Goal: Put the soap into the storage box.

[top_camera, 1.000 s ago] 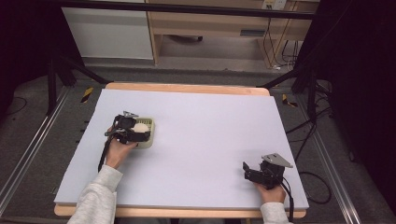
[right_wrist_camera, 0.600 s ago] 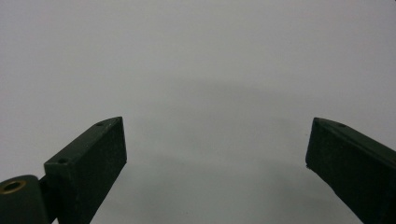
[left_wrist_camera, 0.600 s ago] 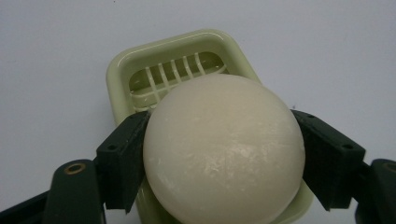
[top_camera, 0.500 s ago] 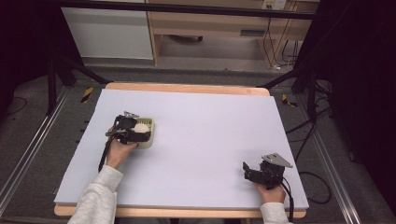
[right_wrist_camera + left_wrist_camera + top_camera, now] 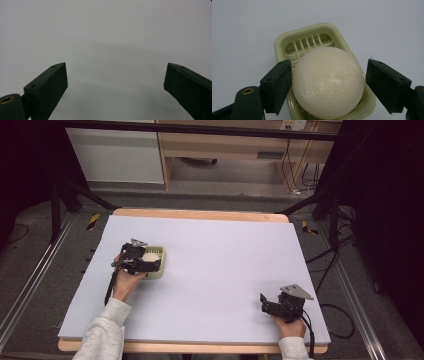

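Observation:
A round cream soap [image 5: 328, 83] sits in a pale green soap dish [image 5: 317, 32] with a slotted floor. My left gripper [image 5: 328, 82] has one jaw on each side of the soap, both against its sides, so it is shut on it. In the high view that left gripper [image 5: 148, 260] is over the soap dish [image 5: 159, 252] at the table's left middle. The right gripper [image 5: 263, 301] rests near the front right corner, pointing left. Its jaws stand wide apart over bare table [image 5: 112, 50], nothing between them.
The table is covered by a pale lilac sheet [image 5: 225, 260] with wooden edges. Black frame legs and cables stand beyond the right side, and a cabinet is behind the far edge.

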A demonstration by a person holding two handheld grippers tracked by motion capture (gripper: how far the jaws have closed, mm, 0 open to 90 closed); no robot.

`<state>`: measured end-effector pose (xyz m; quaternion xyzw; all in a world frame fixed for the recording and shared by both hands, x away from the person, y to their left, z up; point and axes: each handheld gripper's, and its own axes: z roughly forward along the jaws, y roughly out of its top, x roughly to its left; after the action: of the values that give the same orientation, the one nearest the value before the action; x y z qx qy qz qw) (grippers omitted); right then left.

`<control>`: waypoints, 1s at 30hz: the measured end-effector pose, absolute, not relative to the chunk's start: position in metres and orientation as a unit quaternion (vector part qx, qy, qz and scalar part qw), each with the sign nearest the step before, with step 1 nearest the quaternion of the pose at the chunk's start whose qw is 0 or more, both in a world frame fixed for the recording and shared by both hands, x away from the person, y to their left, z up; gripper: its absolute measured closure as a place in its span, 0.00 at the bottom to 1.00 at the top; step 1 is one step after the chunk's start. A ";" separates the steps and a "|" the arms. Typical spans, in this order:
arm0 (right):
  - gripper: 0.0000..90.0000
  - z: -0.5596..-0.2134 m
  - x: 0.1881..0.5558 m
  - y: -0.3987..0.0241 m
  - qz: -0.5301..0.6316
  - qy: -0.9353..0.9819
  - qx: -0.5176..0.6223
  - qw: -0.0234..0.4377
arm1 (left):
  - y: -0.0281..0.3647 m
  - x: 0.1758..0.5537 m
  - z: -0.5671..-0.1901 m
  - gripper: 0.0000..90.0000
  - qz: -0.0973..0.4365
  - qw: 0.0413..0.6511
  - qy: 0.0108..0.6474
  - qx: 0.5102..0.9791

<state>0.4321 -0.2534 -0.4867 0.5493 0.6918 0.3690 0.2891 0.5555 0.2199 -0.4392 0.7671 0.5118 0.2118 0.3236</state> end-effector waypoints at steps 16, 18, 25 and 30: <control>0.06 -0.486 0.431 -0.254 0.373 0.687 0.553 0.289 | 0.228 0.530 -0.427 0.22 0.218 0.357 0.506 0.754; 0.06 -0.486 0.431 -0.254 0.373 0.687 0.553 0.289 | 0.230 0.525 -0.425 0.22 0.217 0.363 0.505 0.752; 0.06 -0.486 0.431 -0.255 0.375 0.684 0.554 0.290 | 0.239 0.511 -0.422 0.23 0.231 0.373 0.506 0.742; 0.06 -0.486 0.431 -0.256 0.377 0.683 0.555 0.290 | 0.248 0.501 -0.426 0.23 0.243 0.374 0.510 0.735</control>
<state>0.4307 -0.2556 -0.4862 0.5547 0.6828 0.3770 0.2896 0.5006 0.2484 -0.4264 0.7352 0.5103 0.2426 0.3745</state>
